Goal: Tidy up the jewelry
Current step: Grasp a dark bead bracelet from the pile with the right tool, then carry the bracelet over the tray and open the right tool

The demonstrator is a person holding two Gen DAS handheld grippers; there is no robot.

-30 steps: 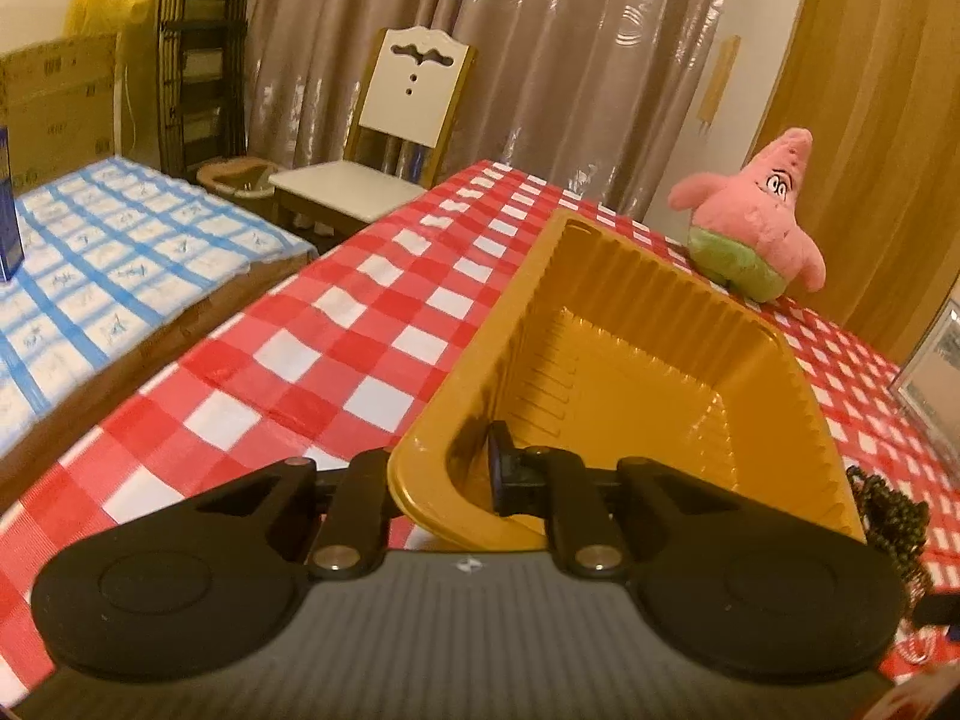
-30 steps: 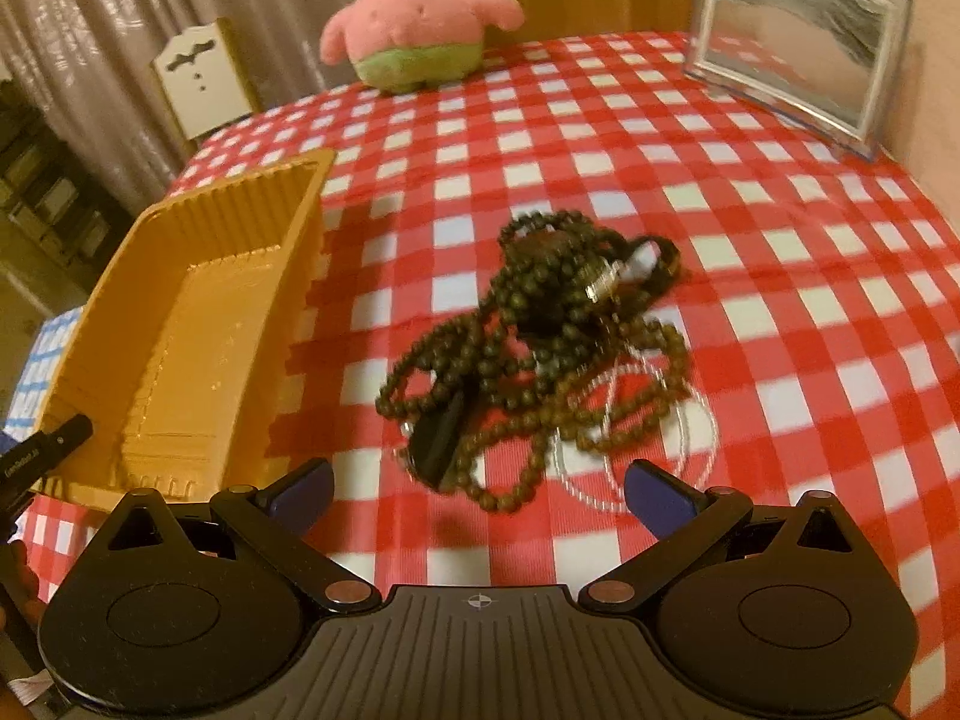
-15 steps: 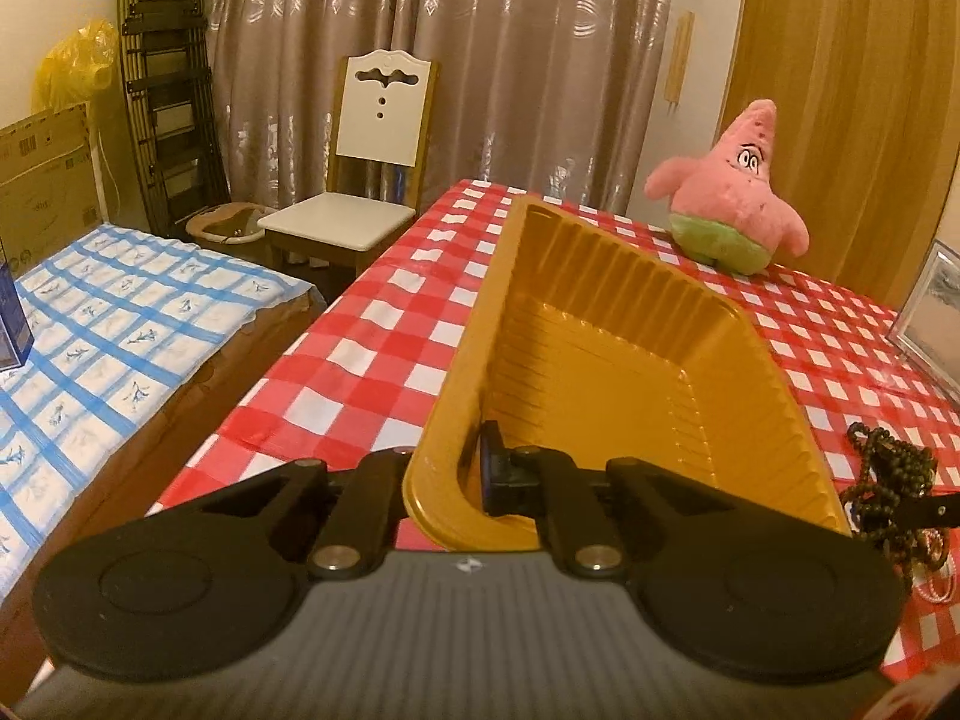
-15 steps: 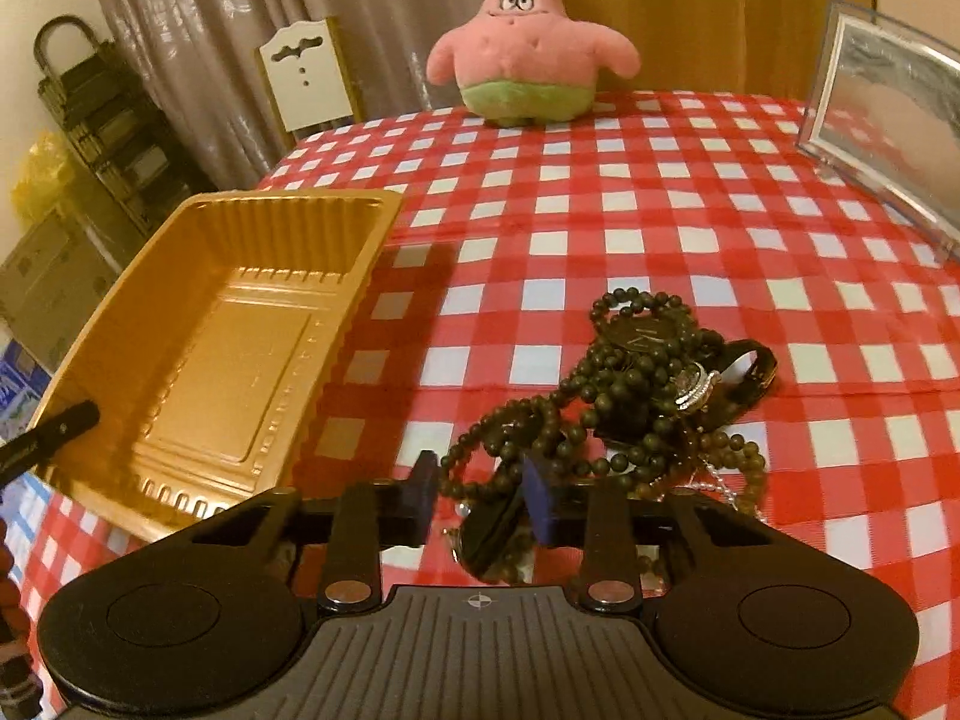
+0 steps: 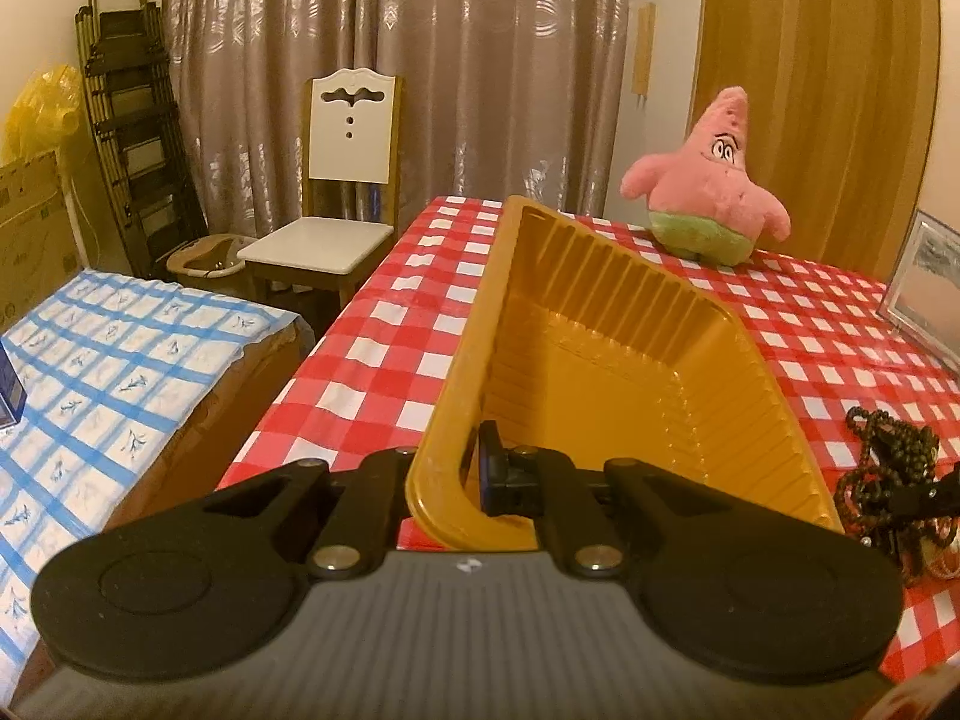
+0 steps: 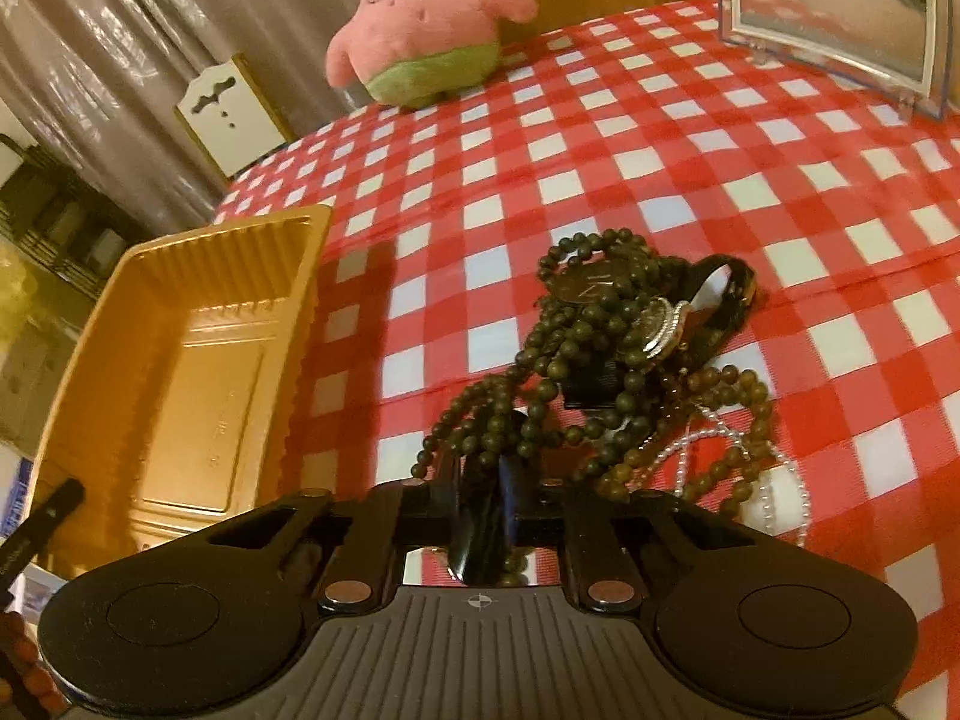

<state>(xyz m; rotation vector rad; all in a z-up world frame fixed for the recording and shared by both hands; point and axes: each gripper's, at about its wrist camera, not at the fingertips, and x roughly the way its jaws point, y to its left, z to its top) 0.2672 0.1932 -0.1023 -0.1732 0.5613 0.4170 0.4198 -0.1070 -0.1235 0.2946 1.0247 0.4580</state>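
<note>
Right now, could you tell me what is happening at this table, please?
A person is sorting jewelry with two handheld grippers. The left gripper is shut on the near rim of the empty gold plastic tray, tilting it. The right gripper is shut on a dark piece at the near edge of the tangled bead necklaces, which lie with a watch on the checkered tablecloth.

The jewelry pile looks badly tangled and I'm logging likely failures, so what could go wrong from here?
1. The right gripper is shut on a dark piece at the edge of the bead necklaces; lifting may drag the watch and the clear bead strand along.
2. The left gripper pinches only the gold tray rim, tilting it; dropped items could slide out.
</note>
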